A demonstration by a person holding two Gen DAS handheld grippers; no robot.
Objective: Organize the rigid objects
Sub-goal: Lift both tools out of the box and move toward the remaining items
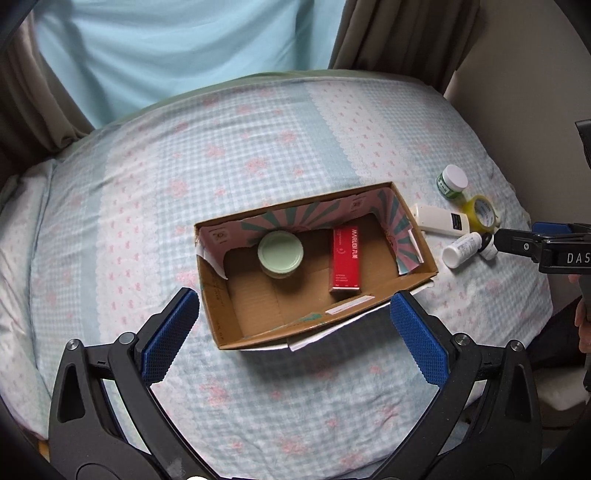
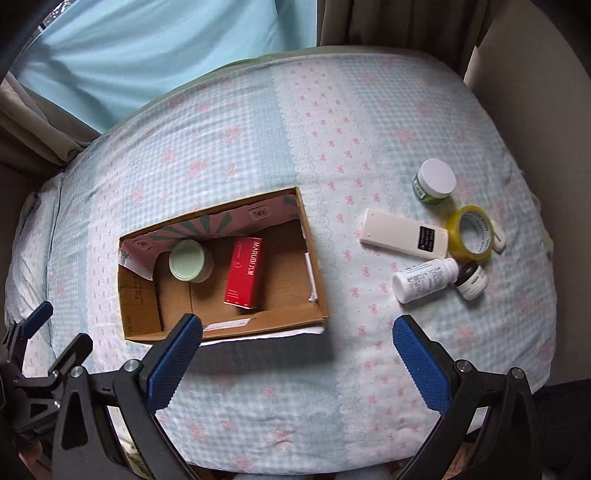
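Note:
An open cardboard box (image 1: 221,306) (image 2: 136,295) lies on the bed. Inside it stand a jar with a pale green lid (image 1: 280,253) (image 2: 187,259) and a red carton (image 1: 346,258) (image 2: 244,271). To its right lie a white-lidded green jar (image 2: 434,181), a flat white remote-like piece (image 2: 404,234), a yellow tape roll (image 2: 471,232), a white bottle on its side (image 2: 424,280) and a small dark bottle (image 2: 472,278). My left gripper (image 1: 293,306) hangs open over the box's near edge. My right gripper (image 2: 297,332) is open and holds nothing, near the box's right front corner.
The bed carries a blue checked sheet with pink bows (image 2: 258,387). Brown curtains (image 1: 388,33) and a pale blue drape (image 1: 184,44) hang behind it. A beige wall (image 2: 535,92) rises at the right. The sheet falls away at the near edge.

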